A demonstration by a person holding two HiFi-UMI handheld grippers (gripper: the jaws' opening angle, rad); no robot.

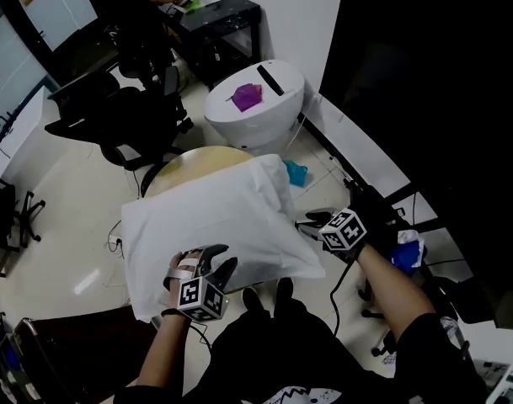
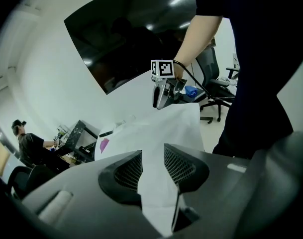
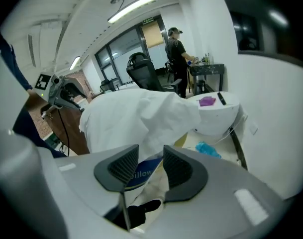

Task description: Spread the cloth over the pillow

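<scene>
Cloth (image 1: 210,213) draped over most of pillow (image 3: 141,174). Left gripper (image 1: 216,259) pinches cloth at pillow's near-left corner. Right gripper (image 1: 313,221) pinches cloth at pillow's near-right corner, pillow's blue label showing. My read: mostly done; 2 near corners left to pull down, then release.

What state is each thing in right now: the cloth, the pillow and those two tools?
cloth, laid over the pillow, rumpled.
pillow, lying on the round table, overhanging its edge.
left tool, closed on the cloth's edge.
right tool, closed on the cloth at the pillow's corner.
</scene>
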